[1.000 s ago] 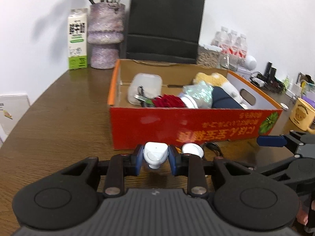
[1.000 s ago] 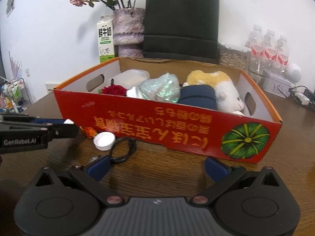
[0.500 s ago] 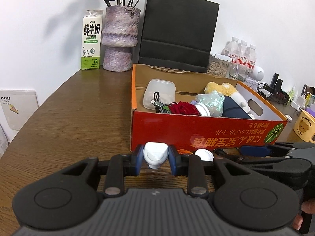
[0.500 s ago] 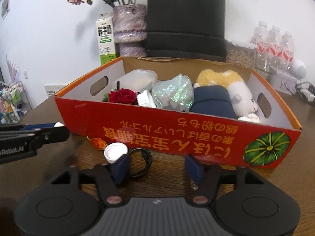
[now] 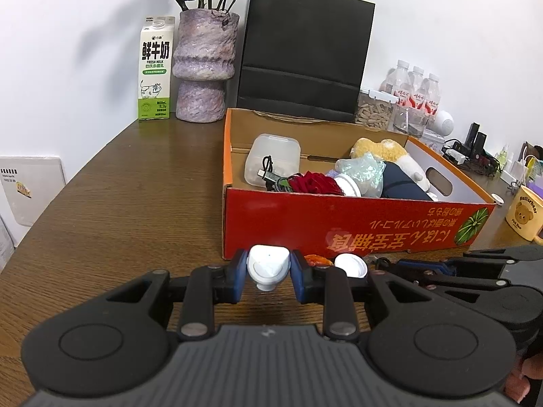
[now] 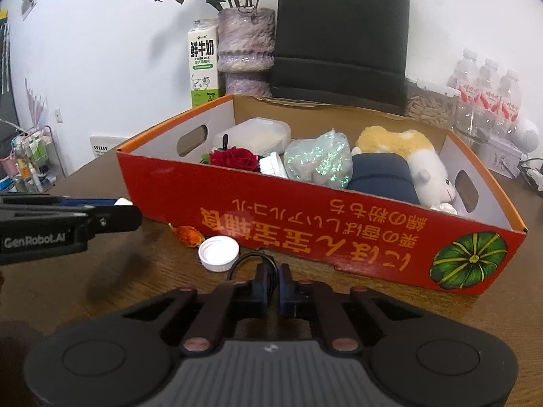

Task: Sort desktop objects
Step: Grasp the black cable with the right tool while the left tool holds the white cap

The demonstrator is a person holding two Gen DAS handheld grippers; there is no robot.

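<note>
Brown wood-grain tabletop (image 5: 129,203) runs back to a white wall, where a green-and-white milk carton (image 5: 155,72) stands beside a mottled purple vase (image 5: 203,68) of dried flowers, with a black paper bag (image 5: 305,54) just right of the vase. Nearer the camera, the left gripper (image 5: 268,276) is clamped on a small white rounded case (image 5: 268,266), its blue pads pressing both sides and the case held clear of the wood. Behind it sits a red cardboard box (image 5: 339,230) with orange rims, holding a translucent plastic container (image 5: 271,159), a red rose (image 5: 315,183), a shiny crinkled bag (image 5: 363,173), a dark blue pouch (image 5: 400,183) and a yellow-and-white plush toy (image 5: 390,152). On the table against the box's front lie an orange-wrapped sweet (image 6: 188,235) and a white bottle cap (image 6: 219,253), with a thin black cable loop (image 6: 249,261) just right of the cap. The right gripper (image 6: 273,283) has its jaws drawn almost together at that loop; it seems to pinch the cable, though the strand between the pads is hard to make out. Farther right stand 3 water bottles (image 5: 415,88) and a yellow bear mug (image 5: 522,217).
</note>
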